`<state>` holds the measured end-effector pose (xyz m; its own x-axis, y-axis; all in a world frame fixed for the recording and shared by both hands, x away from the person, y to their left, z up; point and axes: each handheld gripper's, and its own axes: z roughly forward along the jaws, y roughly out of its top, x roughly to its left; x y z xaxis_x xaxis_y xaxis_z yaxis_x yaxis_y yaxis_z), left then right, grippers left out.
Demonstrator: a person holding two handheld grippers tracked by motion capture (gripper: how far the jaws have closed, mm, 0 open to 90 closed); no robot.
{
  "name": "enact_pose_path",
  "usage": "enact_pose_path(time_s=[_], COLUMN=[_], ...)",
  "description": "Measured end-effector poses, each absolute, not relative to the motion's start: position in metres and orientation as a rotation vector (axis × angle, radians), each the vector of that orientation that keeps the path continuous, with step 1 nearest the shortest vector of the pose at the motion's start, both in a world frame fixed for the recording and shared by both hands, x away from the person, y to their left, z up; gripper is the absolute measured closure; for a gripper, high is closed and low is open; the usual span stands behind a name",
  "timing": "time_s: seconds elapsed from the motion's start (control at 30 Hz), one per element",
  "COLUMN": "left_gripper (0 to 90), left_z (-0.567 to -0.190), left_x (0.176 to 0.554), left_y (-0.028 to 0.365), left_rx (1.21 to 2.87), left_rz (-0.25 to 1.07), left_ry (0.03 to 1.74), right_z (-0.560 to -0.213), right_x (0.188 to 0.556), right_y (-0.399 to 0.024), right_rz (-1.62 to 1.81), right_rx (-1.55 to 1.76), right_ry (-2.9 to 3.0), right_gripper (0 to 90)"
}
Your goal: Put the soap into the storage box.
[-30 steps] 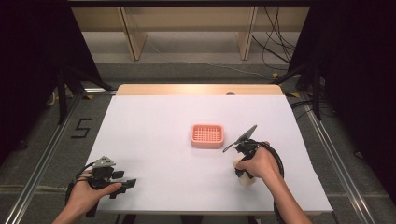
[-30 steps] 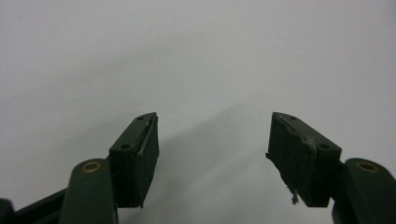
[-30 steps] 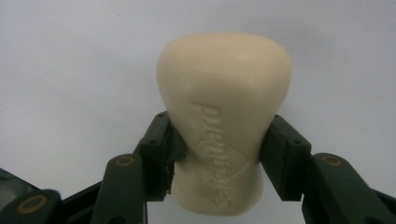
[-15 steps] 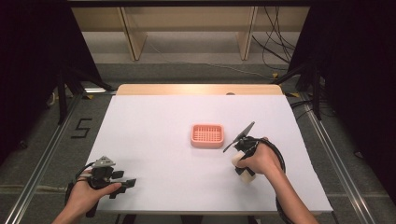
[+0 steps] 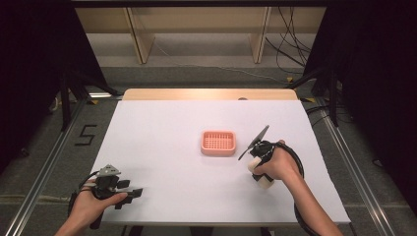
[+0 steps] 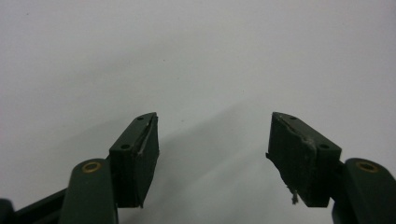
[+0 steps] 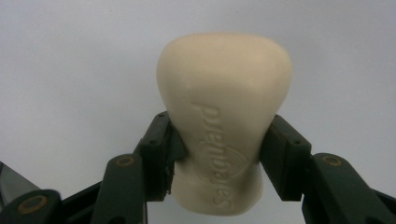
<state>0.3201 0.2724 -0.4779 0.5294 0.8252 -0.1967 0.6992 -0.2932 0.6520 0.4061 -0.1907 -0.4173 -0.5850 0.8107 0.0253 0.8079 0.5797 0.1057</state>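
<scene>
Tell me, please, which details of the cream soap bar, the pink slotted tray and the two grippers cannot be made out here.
- Cream soap bar: right gripper view, its lower end cut off by the edge; embossed word unclear.
- Same bar, high view: mostly hidden by the right hand.
- Pink slotted plastic soap tray: slots too small to count.
- Left gripper: high view, jaws too small.

Embossed lettering on the cream soap bar (image 7: 224,121), running lengthwise down its face and seen upside down in the right gripper view: apparently "Safeguard", with a curved emblem outline behind the letters. Black numeral "5" (image 5: 86,133) marked on the grey floor, off the left edge of the tabletop. Nothing else legible.
</scene>
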Motion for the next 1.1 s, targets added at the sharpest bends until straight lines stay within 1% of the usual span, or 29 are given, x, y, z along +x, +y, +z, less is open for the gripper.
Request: enact_pose_path(time_s=[0.03, 0.3, 0.37, 0.57, 0.6, 0.67, 1.1], left_gripper=[33.3, 33.3, 33.3, 33.3, 33.3, 33.3, 33.3], left_z=[-0.478, -0.478, -0.477, -0.477, -0.477, -0.477, -0.476], left_x=[0.320, 0.318, 0.317, 0.316, 0.316, 0.315, 0.314], left_y=[0.272, 0.274, 0.276, 0.277, 0.278, 0.278, 0.278], left_rx=[2.064, 2.058, 2.083, 2.068, 2.067, 2.066, 2.065], left_rz=[0.228, 0.228, 0.226, 0.241, 0.245, 0.229, 0.234], left_ry=[1.234, 1.243, 1.224, 1.237, 1.239, 1.240, 1.236], right_z=[-0.418, -0.413, -0.412, -0.413, -0.413, -0.414, -0.411], right_x=[0.408, 0.411, 0.412, 0.417, 0.418, 0.421, 0.428], right_y=[-0.193, -0.194, -0.193, -0.193, -0.192, -0.194, -0.192], right_rz=[0.176, 0.164, 0.154, 0.195, 0.181, 0.191, 0.194], right_rx=[1.376, 1.352, 1.368, 1.303, 1.343, 1.303, 1.325], right_ry=[2.778, 2.780, 2.780, 2.803, 2.805, 2.812, 2.782], right_gripper=[50.4, 50.4, 50.4, 50.4, 50.4, 50.4, 50.4])
